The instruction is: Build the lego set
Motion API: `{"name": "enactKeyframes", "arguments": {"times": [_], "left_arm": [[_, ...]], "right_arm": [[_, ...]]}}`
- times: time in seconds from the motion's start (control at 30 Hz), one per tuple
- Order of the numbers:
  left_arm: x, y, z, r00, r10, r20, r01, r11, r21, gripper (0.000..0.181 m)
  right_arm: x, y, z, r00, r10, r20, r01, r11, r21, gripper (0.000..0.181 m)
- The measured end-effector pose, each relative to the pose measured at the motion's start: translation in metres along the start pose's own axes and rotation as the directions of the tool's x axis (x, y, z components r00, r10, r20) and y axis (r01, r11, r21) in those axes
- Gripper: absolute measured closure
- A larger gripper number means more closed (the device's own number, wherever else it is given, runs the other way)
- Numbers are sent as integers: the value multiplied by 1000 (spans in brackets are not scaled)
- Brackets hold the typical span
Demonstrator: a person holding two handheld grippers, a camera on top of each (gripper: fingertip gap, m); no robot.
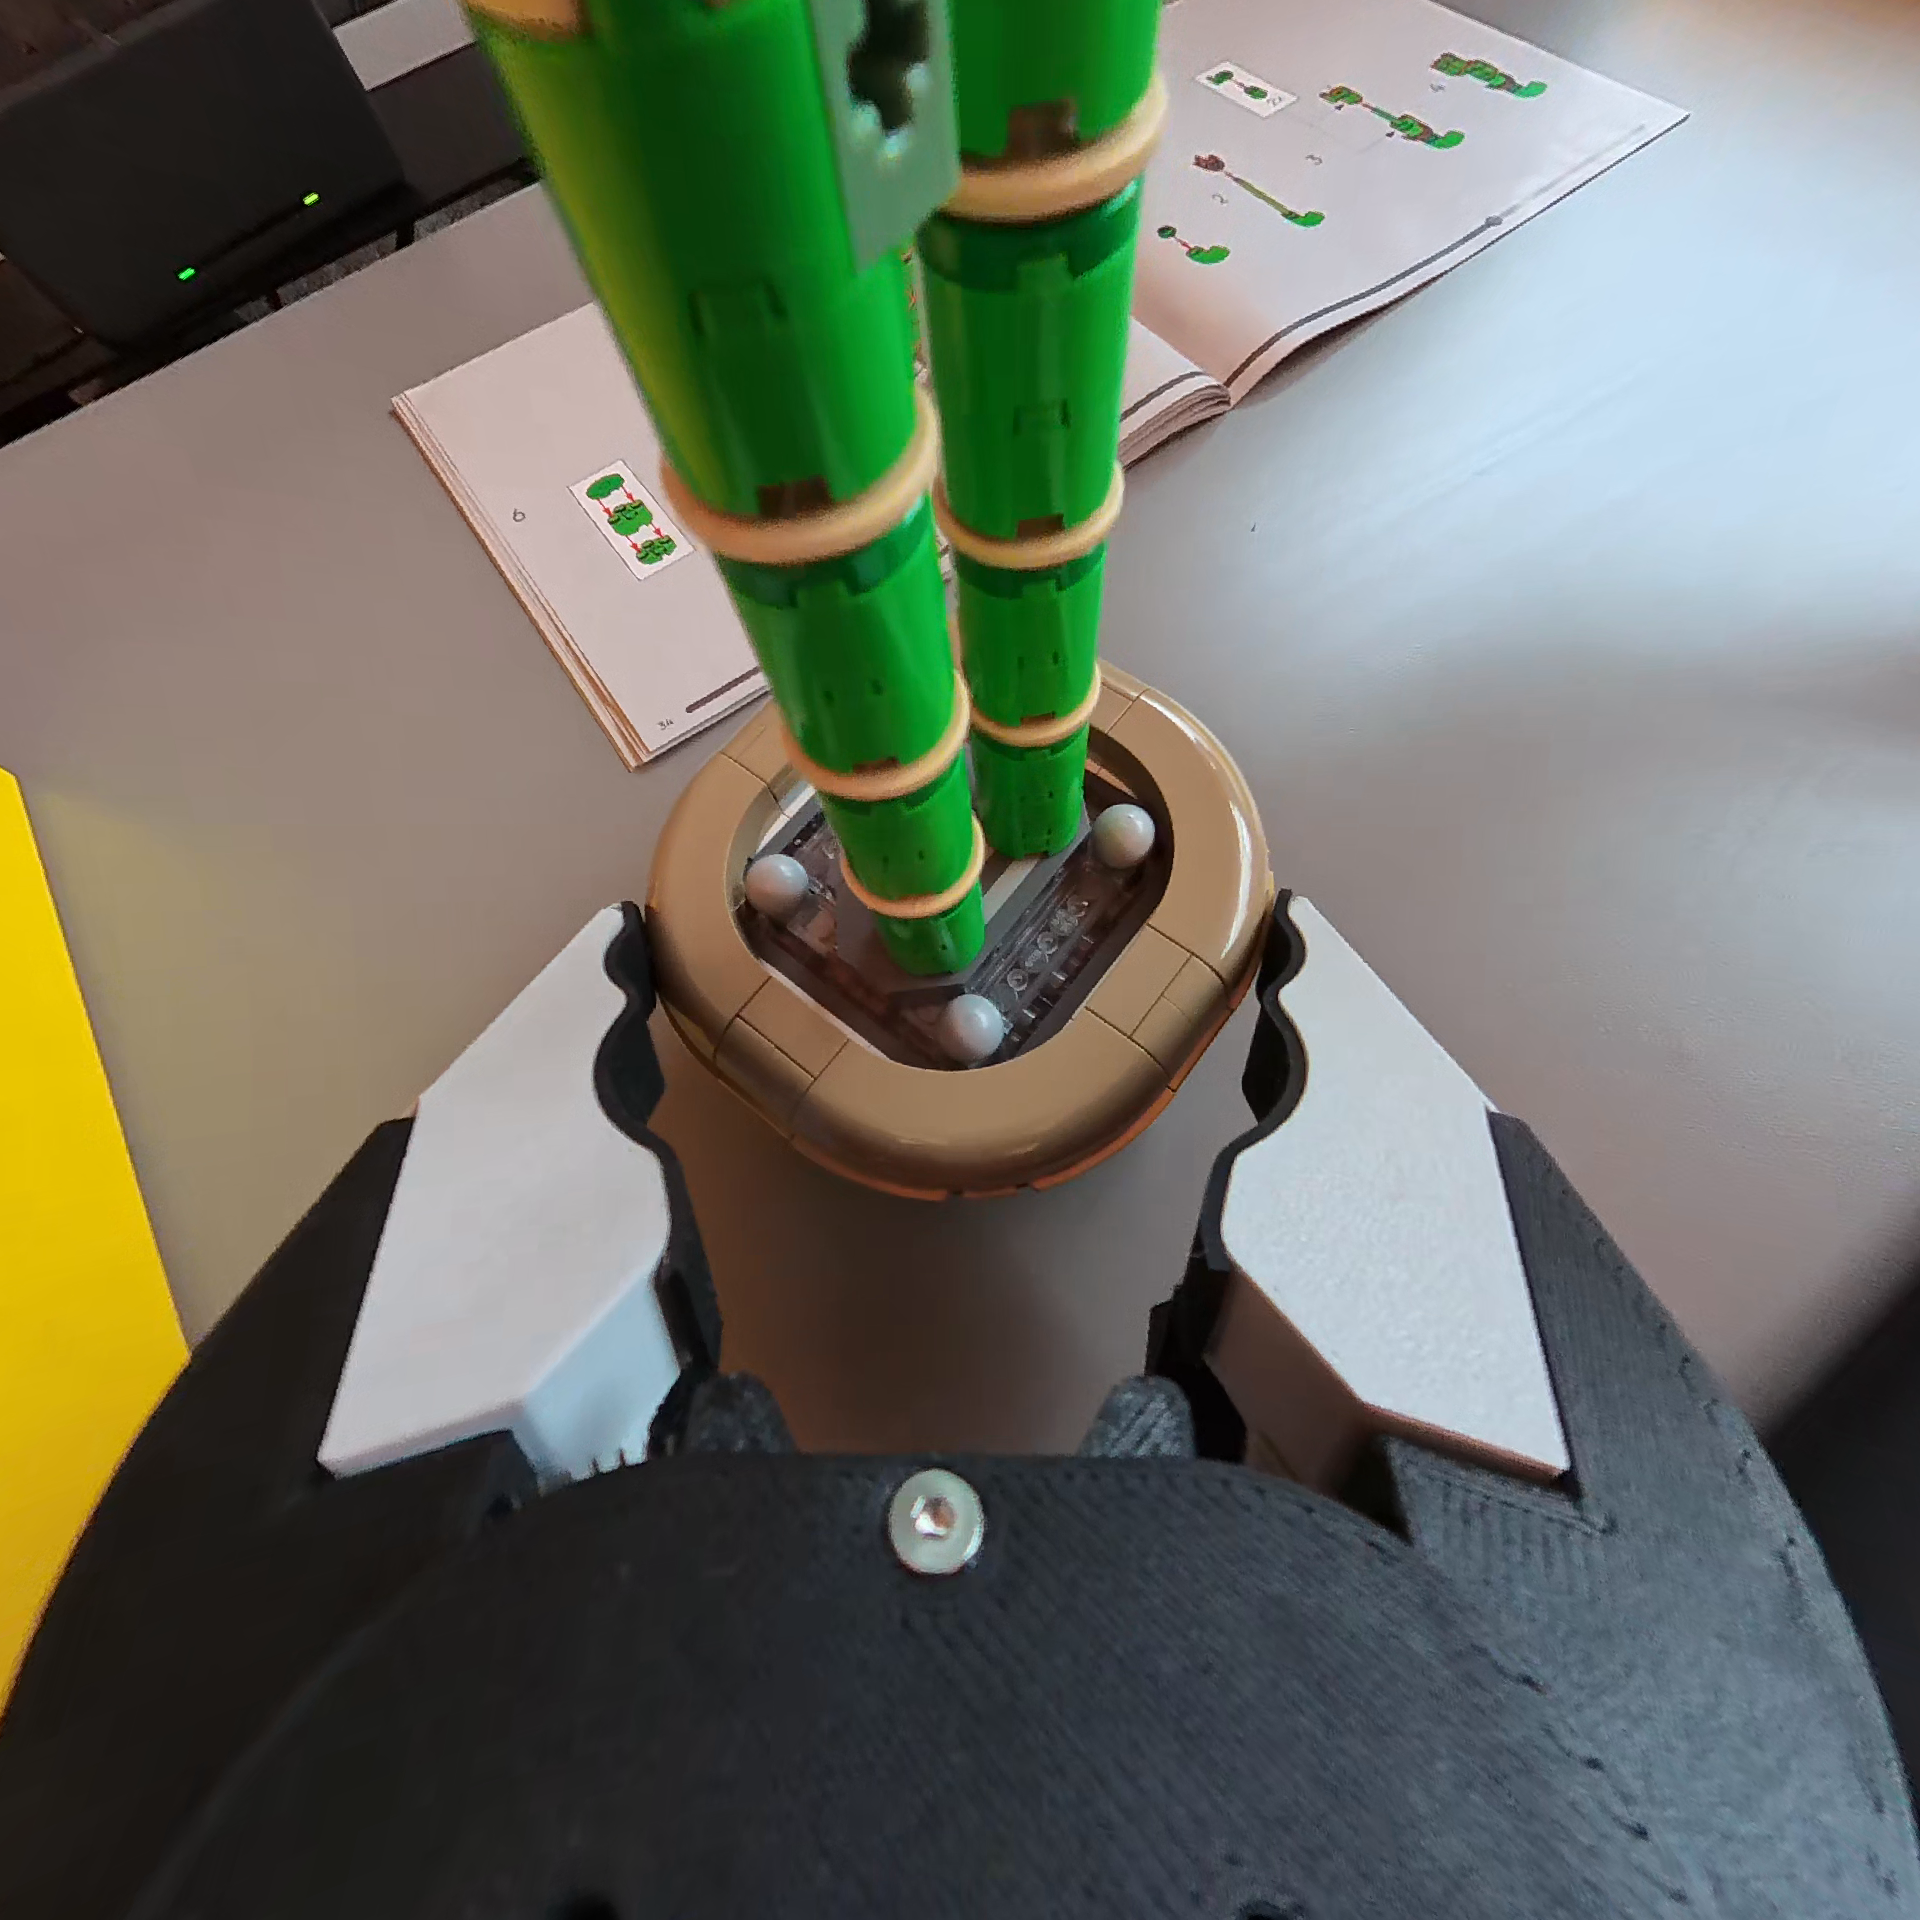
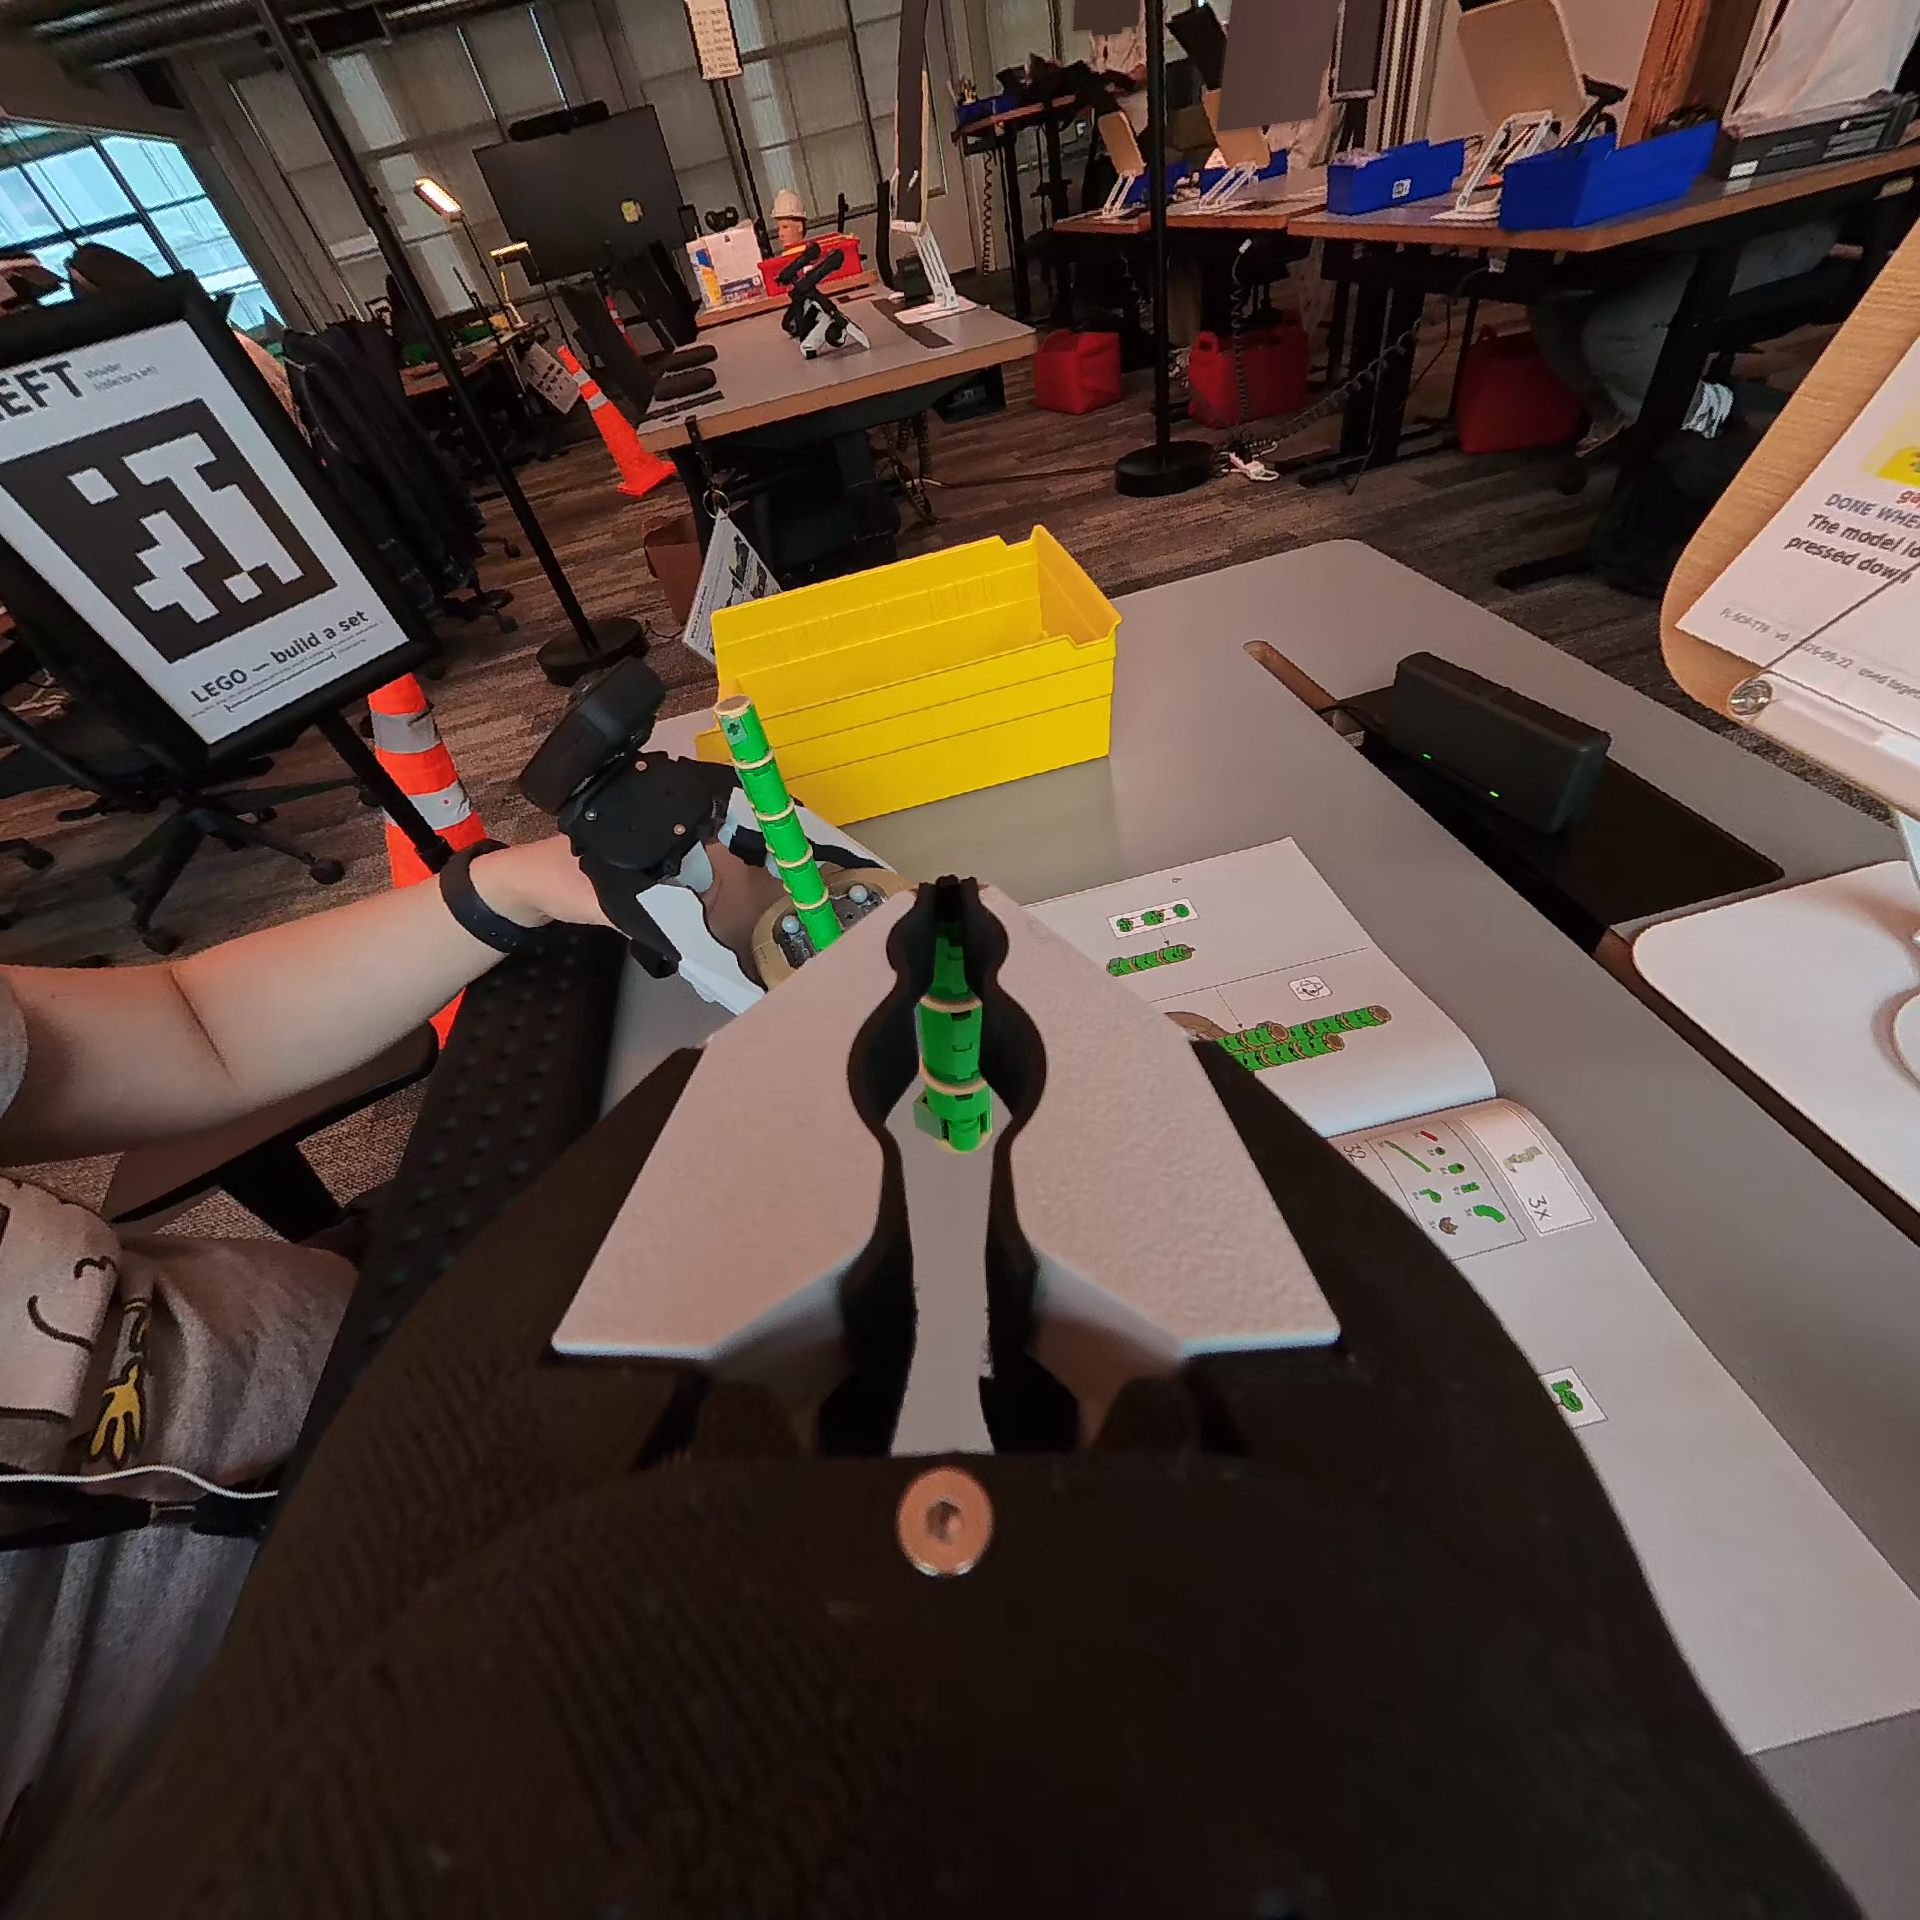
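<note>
The left tongs stand wide apart with their tips pressed against either side of a tan pot, bracing it upright on the grey worktop. Two green stalks ringed with cream bands rise from the pot's dark inner plate; their tops run out of the left wrist view, and the nearer one is blurred.

The right tongs are nearly closed, pinching a green stalk between their black inner edges; its far end is hidden behind the tips, so where it meets the pot cannot be made out.

An open instruction booklet lies beyond the pot, its pages showing printed steps and small numerals. A yellow bin sits farther back. A black-and-white marker sign on a stand bears printed words, partly cut off at the edge. A printed sheet on a board at right is also cropped.
</note>
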State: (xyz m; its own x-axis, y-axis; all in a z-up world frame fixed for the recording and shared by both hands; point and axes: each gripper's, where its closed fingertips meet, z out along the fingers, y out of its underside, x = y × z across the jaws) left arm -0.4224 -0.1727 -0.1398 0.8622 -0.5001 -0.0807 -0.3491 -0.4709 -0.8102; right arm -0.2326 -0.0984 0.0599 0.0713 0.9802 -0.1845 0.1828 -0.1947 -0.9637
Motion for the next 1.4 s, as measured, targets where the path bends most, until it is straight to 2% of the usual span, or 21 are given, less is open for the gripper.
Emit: {"name": "enactKeyframes", "arguments": {"times": [0.17,0.3,0.47,0.57,0.7,0.87,1.1,1.4], "left_arm": [[2,-2,-3,999,4,-45,-3,1000,6,64],[3,-16,-18,995,3,-102,-1,1000,16,65],[-6,-25,-36,985,138,-109,-143,989,-44,60],[-5,-25,-36,970,184,-159,-200,976,-88,59],[1,-22,-30,952,159,-261,-195,973,-119,59],[5,-14,-24,930,178,-322,-240,957,-165,60],[6,-1,-17,912,248,-328,-332,915,-230,64],[4,0,-10,926,249,-284,-314,925,-214,72]], "right_arm": [[1,1,0,1000,3,-3,-3,1000,-3,178],[2,2,0,1000,3,-7,-3,1000,-8,178],[5,3,0,1000,10,-10,-10,1000,-7,178],[4,4,1,1000,7,-9,-8,1000,-12,178],[2,4,2,1000,2,-8,-2,1000,-15,178],[4,3,0,1000,5,-8,-5,1000,-9,178],[5,1,-2,1000,8,-8,-8,1000,-1,178],[4,1,-3,1000,6,-6,-6,1000,0,178]]}}
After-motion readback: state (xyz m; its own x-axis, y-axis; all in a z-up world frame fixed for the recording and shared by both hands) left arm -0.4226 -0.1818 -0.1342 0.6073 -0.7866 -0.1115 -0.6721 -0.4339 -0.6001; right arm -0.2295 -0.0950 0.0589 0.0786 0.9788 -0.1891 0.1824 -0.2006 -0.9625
